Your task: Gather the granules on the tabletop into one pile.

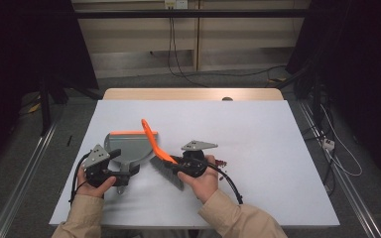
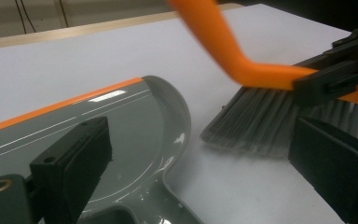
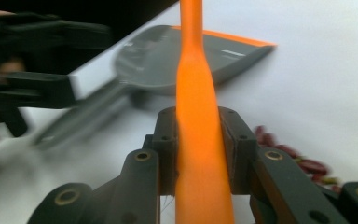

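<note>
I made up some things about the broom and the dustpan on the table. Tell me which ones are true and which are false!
1. The right gripper is shut on the brush by its orange handle. True.
2. The dustpan is all orange. False: it is grey, with only an orange strip along its front edge.
3. Small dark red bits lie on the table beside the right gripper. True.
4. The brush is lying inside the dustpan. False: its grey bristles are on the table beside the pan.
5. The left gripper is at the dustpan's handle end. True.
</note>
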The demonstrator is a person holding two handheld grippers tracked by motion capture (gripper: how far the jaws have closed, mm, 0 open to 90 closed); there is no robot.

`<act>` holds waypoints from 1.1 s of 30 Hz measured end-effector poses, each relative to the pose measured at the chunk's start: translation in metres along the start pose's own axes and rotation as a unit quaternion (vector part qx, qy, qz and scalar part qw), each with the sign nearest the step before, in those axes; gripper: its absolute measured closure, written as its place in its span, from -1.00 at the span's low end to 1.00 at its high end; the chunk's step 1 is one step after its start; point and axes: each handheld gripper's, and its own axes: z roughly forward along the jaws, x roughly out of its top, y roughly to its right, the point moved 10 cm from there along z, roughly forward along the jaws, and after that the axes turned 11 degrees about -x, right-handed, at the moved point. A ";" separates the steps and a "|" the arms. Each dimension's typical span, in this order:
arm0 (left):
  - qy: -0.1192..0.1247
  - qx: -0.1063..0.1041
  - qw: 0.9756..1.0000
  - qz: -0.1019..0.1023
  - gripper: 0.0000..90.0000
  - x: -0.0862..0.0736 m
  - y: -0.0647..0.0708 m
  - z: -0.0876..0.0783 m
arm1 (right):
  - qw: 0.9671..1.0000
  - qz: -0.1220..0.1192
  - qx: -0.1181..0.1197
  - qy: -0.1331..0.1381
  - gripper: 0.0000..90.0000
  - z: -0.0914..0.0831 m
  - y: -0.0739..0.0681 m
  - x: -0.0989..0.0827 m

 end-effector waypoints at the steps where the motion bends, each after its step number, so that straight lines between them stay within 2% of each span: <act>1: 0.001 0.000 1.000 0.000 -0.87 0.000 0.000 0.000 | 1.000 0.007 -0.014 -0.002 0.59 0.003 0.006 0.000; 2: 0.002 0.000 1.000 -0.001 -0.87 0.000 0.000 -0.001 | 1.000 0.024 -0.015 -0.007 0.59 0.004 0.010 0.001; 3: 0.002 0.000 1.000 -0.001 -0.87 0.000 0.000 -0.001 | 0.999 0.028 -0.021 -0.012 0.59 0.005 0.014 0.000; 9: 0.001 -0.001 1.000 0.000 -0.87 0.000 0.000 -0.001 | 0.999 0.033 -0.037 -0.022 0.58 0.005 0.025 -0.001; 17: 0.000 0.000 1.000 0.001 -0.87 0.000 0.000 -0.001 | 0.997 0.039 -0.058 -0.021 0.58 -0.003 0.039 -0.003; 23: -0.001 0.000 1.000 0.002 -0.87 0.000 0.001 0.000 | 0.996 0.055 -0.064 -0.025 0.57 -0.010 0.050 -0.007; 33: -0.002 0.000 1.000 0.002 -0.87 -0.001 0.002 0.001 | 0.995 0.063 -0.073 -0.027 0.57 -0.021 0.064 -0.012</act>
